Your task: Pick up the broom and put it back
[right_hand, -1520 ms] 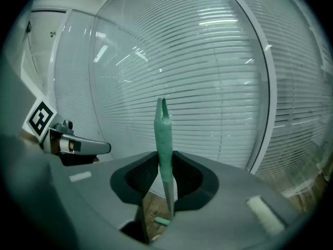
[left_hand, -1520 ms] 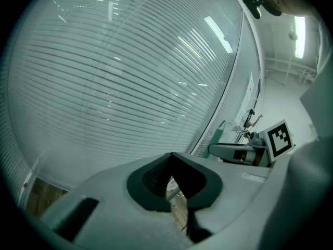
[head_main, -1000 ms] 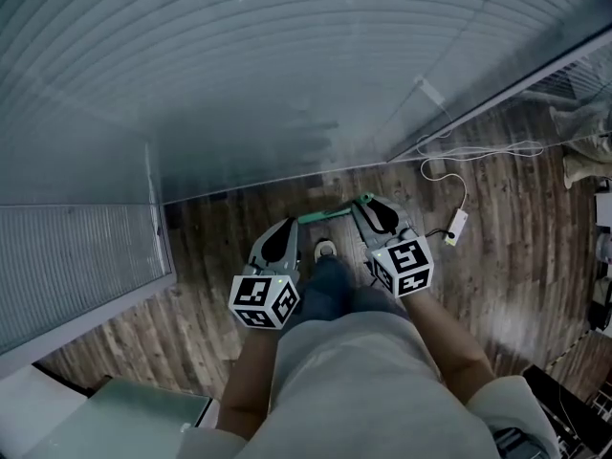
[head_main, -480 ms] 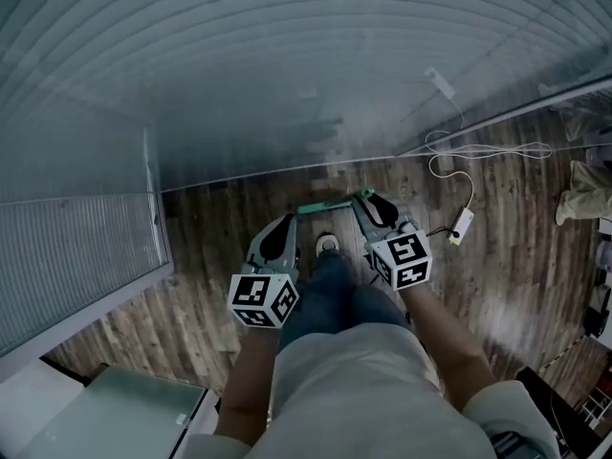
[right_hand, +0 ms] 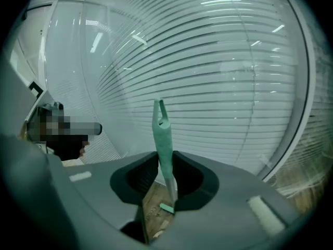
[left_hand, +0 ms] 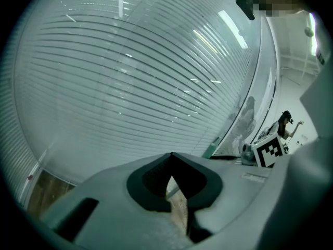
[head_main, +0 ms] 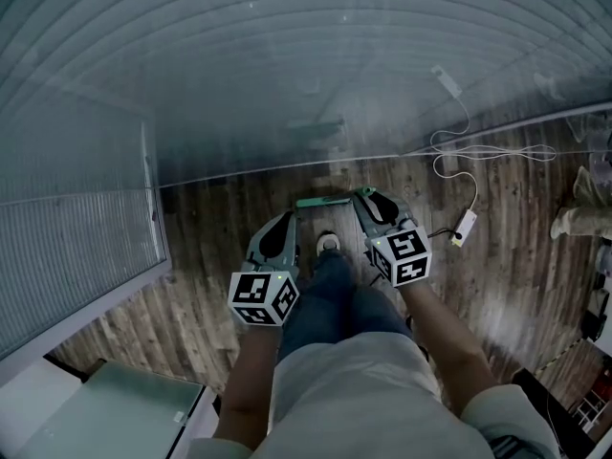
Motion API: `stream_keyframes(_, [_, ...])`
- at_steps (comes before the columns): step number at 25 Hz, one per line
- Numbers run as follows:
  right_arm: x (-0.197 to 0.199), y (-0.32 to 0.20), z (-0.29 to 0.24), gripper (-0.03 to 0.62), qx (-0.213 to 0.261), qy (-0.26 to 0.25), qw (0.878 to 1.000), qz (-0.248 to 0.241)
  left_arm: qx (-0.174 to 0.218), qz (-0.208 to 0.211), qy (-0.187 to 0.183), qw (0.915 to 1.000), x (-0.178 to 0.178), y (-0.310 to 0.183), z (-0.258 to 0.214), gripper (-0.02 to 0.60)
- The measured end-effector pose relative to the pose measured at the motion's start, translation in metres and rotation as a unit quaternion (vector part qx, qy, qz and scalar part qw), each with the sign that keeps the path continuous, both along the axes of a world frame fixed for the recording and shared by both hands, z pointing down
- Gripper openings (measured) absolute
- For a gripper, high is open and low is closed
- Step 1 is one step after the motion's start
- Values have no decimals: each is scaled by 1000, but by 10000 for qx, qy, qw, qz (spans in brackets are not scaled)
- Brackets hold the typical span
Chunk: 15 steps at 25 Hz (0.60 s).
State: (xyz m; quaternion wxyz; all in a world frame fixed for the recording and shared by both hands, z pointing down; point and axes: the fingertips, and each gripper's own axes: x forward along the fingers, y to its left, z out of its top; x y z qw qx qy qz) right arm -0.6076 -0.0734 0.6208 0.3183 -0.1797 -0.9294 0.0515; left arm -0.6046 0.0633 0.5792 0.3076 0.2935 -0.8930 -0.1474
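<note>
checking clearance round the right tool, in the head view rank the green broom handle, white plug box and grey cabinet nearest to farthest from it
From the right tool:
1. green broom handle: clamped in it, sticking out to its left.
2. white plug box: on the floor to its right.
3. grey cabinet: far off at the view's lower left.

Blinds (head_main: 287, 65) above a dark wood floor (head_main: 210, 256).
I face a glass wall of horizontal slats catching ceiling light strips (left_hand: 231, 27); a white cable (head_main: 466, 161) lies on the planks, and a pale cabinet (head_main: 115, 404) stands lower left.
</note>
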Motion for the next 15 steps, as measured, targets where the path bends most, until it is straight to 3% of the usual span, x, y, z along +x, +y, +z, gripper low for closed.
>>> stream_keyframes(15, [-22, -4, 28, 94, -1, 204, 9998, 76, -16, -67, 78, 9999, -7, 8, 12, 6])
